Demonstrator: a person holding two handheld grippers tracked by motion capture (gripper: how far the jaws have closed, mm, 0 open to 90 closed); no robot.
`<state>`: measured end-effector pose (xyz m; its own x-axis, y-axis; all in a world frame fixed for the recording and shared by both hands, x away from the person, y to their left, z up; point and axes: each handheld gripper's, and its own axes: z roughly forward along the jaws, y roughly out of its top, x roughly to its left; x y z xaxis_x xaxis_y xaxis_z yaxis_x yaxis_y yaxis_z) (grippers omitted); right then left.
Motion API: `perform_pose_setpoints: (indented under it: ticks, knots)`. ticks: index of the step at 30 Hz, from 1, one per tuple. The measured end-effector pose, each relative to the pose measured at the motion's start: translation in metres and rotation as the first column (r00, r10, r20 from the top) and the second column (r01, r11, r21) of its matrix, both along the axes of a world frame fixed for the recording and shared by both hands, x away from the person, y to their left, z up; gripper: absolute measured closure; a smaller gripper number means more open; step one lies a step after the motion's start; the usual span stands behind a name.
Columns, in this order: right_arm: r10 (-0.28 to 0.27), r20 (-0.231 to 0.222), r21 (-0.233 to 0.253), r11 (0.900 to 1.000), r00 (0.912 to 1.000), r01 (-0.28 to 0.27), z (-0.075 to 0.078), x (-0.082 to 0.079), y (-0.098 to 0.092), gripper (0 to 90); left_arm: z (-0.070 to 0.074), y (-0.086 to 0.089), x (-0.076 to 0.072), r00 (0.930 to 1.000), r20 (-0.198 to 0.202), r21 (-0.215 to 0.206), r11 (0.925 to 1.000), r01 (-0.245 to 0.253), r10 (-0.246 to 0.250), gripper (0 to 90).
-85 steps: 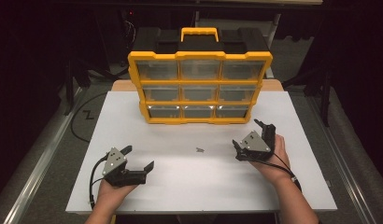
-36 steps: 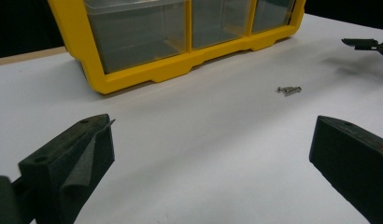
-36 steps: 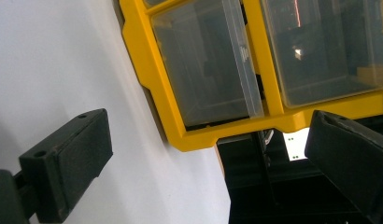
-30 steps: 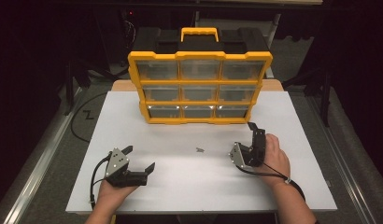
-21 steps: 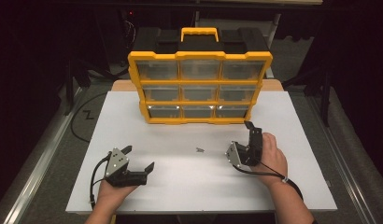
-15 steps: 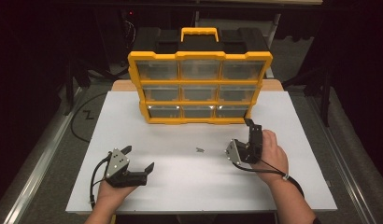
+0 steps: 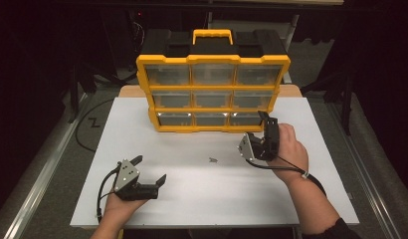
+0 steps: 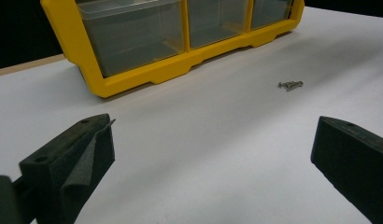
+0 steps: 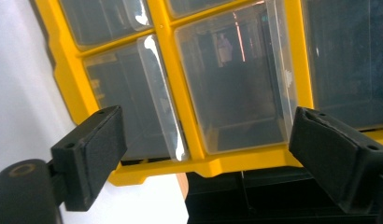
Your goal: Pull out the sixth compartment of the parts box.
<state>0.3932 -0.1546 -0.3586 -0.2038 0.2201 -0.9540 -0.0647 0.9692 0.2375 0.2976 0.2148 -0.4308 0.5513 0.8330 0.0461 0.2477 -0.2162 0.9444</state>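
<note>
A white desk [image 7: 192, 199] stands in a dark room, with grey floor on either side and a yellow drawer cabinet [image 7: 213, 93] at the far end. The right gripper [image 7: 263, 134] is turned on its side with its fingers wide apart, just short of the cabinet's lower right drawers, and the left gripper [image 7: 148, 172] rests near the front edge, fingers also apart. Ahead of the left fingers and beside the right ones lie small screws [image 8: 290, 85], too tiny to count, and the drawers' contents are hard to make out through the clear fronts.
</note>
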Motion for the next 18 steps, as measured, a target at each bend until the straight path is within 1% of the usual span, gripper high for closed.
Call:
perform_pose_setpoints:
  ticks: [1, 2, 3, 4, 6, 7, 8, 11, 12, 13, 14, 15, 16, 17, 18]
  knots:
    - [0.0, 0.0, 0.0, 1.0, 1.0, 0.0, 0.0, 0.0, 0.0, 13.6, 0.0, 0.0, 0.0, 1.0, 0.0, 0.0, 1.0, 0.0, 0.0, 0.4]
    - [-0.003, -0.01, 0.001, 1.0, 0.9999, 0.003, 0.001, 0.002, 0.0, 14.0, 0.0, 0.0, 0.0, 1.0, 0.002, -0.005, 1.0, 0.001, -0.001, 0.4]
    - [-0.008, -0.004, -0.016, 1.0, 1.0, 0.008, 0.002, 0.005, 0.001, 14.2, 0.0, 0.0, 0.0, 1.0, 0.005, -0.009, 1.0, 0.001, -0.001, 0.4]
    - [-0.022, -0.012, 0.001, 1.0, 0.9997, 0.022, 0.002, 0.009, 0.001, 14.4, 0.0, 0.0, 0.0, 0.9999, 0.01, -0.009, 1.0, -0.002, 0.002, 0.3]
    - [-0.031, -0.016, 0.01, 0.999, 0.9994, 0.031, 0.002, 0.011, 0.001, 14.7, 0.0, 0.0, 0.0, 0.9999, 0.014, -0.006, 1.0, -0.003, 0.004, 0.3]
    - [-0.02, -0.005, -0.035, 0.999, 0.9998, 0.02, 0.006, 0.014, 0.001, 15.1, 0.0, 0.0, 0.0, 0.9999, 0.013, -0.003, 1.0, -0.003, 0.003, 0.3]
    - [-0.031, -0.004, -0.016, 0.999, 0.9995, 0.031, 0.005, 0.016, 0.002, 16.9, 0.0, 0.0, 0.0, 0.9999, 0.015, -0.001, 1.0, -0.005, 0.005, 0.3]
    - [-0.033, -0.011, -0.021, 0.999, 0.9994, 0.033, 0.006, 0.02, 0.003, 17.9, 0.0, 0.0, 0.001, 1.0, 0.001, 0.005, 0.9999, -0.01, 0.01, 0.3]
    - [-0.036, 0.005, -0.037, 0.999, 0.9993, 0.036, 0.008, 0.021, 0.003, 18.8, 0.0, 0.0, 0.001, 0.9999, -0.003, 0.008, 0.9999, -0.01, 0.01, 0.3]
    - [-0.04, 0.0, -0.02, 0.999, 0.9992, 0.04, 0.008, 0.022, 0.003, 19.8, 0.0, 0.0, 0.001, 0.9999, -0.006, 0.011, 0.9999, -0.009, 0.009, 0.3]
    - [-0.048, -0.004, -0.013, 0.999, 0.9989, 0.047, 0.009, 0.024, 0.003, 20.4, 0.0, 0.0, 0.001, 0.9999, -0.009, 0.013, 0.9999, -0.008, 0.008, 0.3]
    - [-0.051, 0.002, -0.02, 0.999, 0.9987, 0.051, 0.011, 0.026, 0.003, 21.5, 0.0, 0.0, 0.001, 0.9999, -0.008, 0.015, 0.9999, -0.007, 0.007, 0.3]
    - [-0.055, -0.007, -0.012, 0.998, 0.9985, 0.054, 0.012, 0.028, 0.004, 23.0, 0.0, -0.001, 0.0, 1.0, -0.007, 0.017, 0.9998, -0.003, 0.003, 0.3]
    - [-0.055, -0.007, -0.012, 0.998, 0.9985, 0.054, 0.012, 0.028, 0.004, 23.0, 0.0, -0.001, 0.0, 1.0, -0.007, 0.017, 0.9998, -0.003, 0.003, 0.3]
    - [-0.053, 0.007, -0.033, 0.998, 0.9986, 0.053, 0.014, 0.03, 0.004, 24.1, 0.0, -0.001, 0.0, 1.0, -0.006, 0.018, 0.9998, -0.003, 0.003, 0.3]
